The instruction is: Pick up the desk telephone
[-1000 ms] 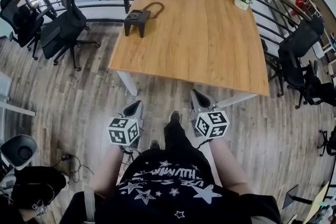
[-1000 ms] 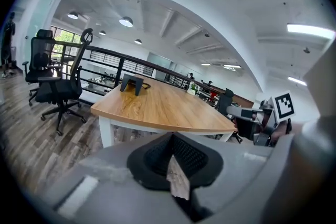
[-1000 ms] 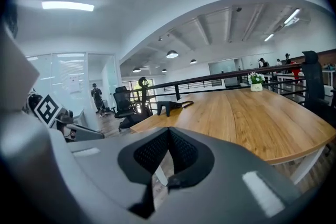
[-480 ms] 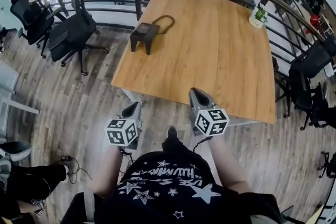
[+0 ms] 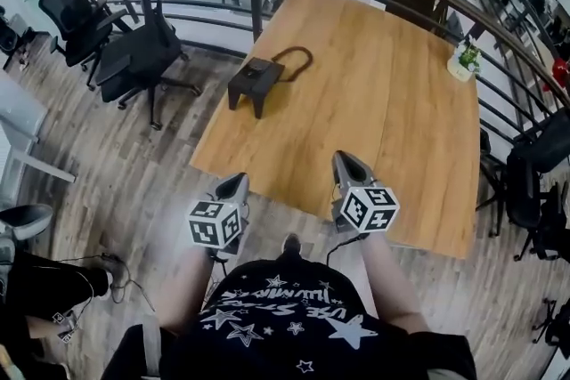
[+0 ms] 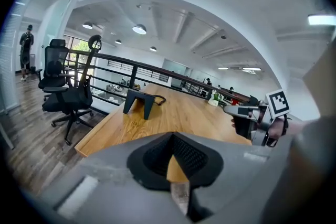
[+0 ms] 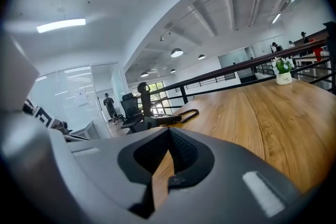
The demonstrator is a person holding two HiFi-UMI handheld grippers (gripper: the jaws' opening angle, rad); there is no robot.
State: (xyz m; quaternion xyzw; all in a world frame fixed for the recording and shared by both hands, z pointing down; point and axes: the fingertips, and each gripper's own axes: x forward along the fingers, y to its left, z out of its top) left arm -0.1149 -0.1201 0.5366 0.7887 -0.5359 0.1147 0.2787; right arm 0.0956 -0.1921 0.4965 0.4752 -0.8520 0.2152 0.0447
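Wooden tabletop [image 5: 383, 129] holds the desk telephone [image 5: 254, 83] by its left edge, well beyond the left claw [image 5: 235, 184] and right claw [image 5: 344, 161], both closed and empty, so this looks like the approach, and the next move calls for reaching in and opening.

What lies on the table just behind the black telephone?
A black cable lies in a loop on the wooden table, just behind the telephone. The telephone's own body covers its rear side and the place where the cable ends.

desk telephone [image 5: 255, 83]: black, wedge-shaped body | pose: upright | place: far left of wooden surface [image 5: 383, 120] | cord [image 5: 298, 62]: dark loop behind it
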